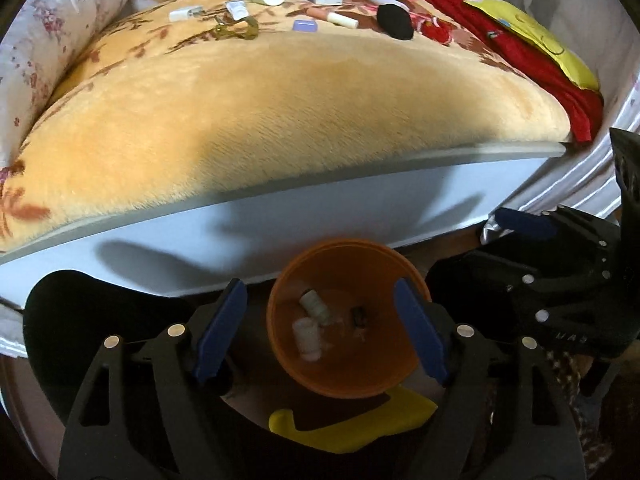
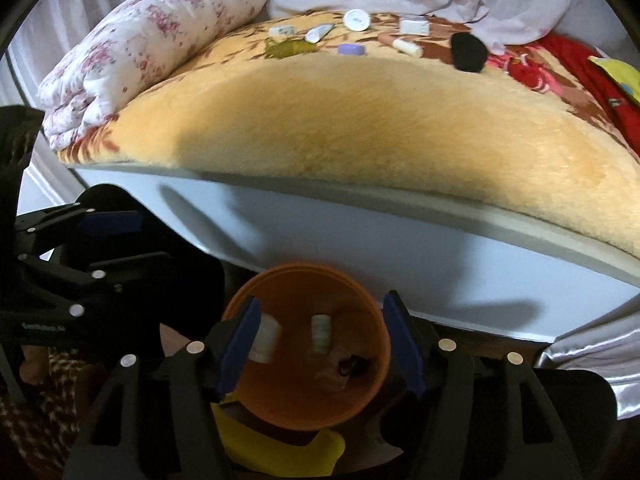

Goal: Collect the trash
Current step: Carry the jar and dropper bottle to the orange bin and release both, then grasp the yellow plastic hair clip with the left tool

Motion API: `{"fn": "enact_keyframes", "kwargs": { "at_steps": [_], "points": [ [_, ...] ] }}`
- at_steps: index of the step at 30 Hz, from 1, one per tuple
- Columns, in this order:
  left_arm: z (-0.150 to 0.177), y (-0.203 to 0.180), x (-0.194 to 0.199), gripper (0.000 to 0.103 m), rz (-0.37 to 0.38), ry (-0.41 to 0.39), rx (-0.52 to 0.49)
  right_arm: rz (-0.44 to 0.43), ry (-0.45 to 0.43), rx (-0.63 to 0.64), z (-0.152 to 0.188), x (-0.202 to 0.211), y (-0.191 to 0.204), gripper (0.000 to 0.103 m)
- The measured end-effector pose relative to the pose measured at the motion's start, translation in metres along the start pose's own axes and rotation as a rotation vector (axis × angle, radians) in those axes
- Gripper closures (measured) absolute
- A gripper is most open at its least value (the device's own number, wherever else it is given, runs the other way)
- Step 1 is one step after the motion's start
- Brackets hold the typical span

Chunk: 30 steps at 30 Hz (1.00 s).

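Both grippers, left point(image 1: 320, 328) and right point(image 2: 320, 344), hang spread and empty over the orange bin point(image 1: 280, 344); reach next for litter along the bed's far edge point(image 1: 280, 32).

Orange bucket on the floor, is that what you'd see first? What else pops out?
Yes, the orange bucket sits on the floor by the bed, right under both open grippers, with a few small bits of trash inside. Next comes the fluffy yellow blanket covering the bed. At its far edge lies a row of little bottles and tubes, plus a round black thing.
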State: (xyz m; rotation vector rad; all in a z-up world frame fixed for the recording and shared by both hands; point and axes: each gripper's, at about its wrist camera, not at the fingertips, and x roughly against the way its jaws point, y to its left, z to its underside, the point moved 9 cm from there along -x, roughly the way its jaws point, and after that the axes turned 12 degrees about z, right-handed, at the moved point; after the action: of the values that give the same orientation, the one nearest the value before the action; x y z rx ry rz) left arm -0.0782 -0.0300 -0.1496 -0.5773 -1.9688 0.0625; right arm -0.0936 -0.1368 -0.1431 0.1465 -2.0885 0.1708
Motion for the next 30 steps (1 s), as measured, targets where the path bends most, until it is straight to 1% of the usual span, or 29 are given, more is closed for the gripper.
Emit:
{"fn": "enact_keyframes", "kwargs": {
  "at_steps": [4,7,9,12,14,16,18,21,24,25,27,30],
  "points": [
    [-0.006,0.005,0.005,0.028,-0.004,-0.015,0.005,0.000,-0.032,-0.029,-0.011,0.006,-0.009,0.036],
    [-0.021,0.007,0.011,0.028,-0.011,-0.055,0.002,0.014,-0.070,-0.040,-0.023,0.011,-0.016,0.036],
    [-0.038,0.010,0.020,0.028,-0.012,-0.099,0.006,0.032,-0.105,-0.048,-0.035,0.014,-0.021,0.036],
    [-0.072,0.022,0.035,0.028,-0.022,-0.186,0.027,0.042,-0.154,-0.061,-0.055,0.021,-0.028,0.035],
    [-0.099,0.031,0.042,0.028,-0.041,-0.243,0.037,0.045,-0.180,-0.067,-0.065,0.024,-0.031,0.033],
    [-0.120,0.037,0.042,0.028,-0.062,-0.278,0.037,0.050,-0.210,-0.071,-0.078,0.026,-0.035,0.033],
    [-0.145,0.047,0.038,0.028,-0.099,-0.306,0.038,0.058,-0.223,-0.067,-0.086,0.025,-0.037,0.033],
    [-0.176,0.058,0.020,0.028,-0.129,-0.303,0.051,0.058,-0.236,-0.075,-0.093,0.024,-0.039,0.033],
    [-0.203,0.070,-0.004,0.028,-0.148,-0.271,0.068,0.047,-0.231,-0.083,-0.094,0.019,-0.042,0.033],
    [-0.207,0.072,-0.008,0.028,-0.149,-0.265,0.070,0.048,-0.225,-0.085,-0.094,0.016,-0.044,0.033],
    [-0.223,0.080,-0.021,0.028,-0.181,-0.257,0.076,0.049,-0.217,-0.093,-0.093,0.011,-0.046,0.033],
    [-0.236,0.092,-0.037,0.028,-0.209,-0.239,0.092,0.053,-0.208,-0.104,-0.095,0.005,-0.054,0.033]
  ]
}}
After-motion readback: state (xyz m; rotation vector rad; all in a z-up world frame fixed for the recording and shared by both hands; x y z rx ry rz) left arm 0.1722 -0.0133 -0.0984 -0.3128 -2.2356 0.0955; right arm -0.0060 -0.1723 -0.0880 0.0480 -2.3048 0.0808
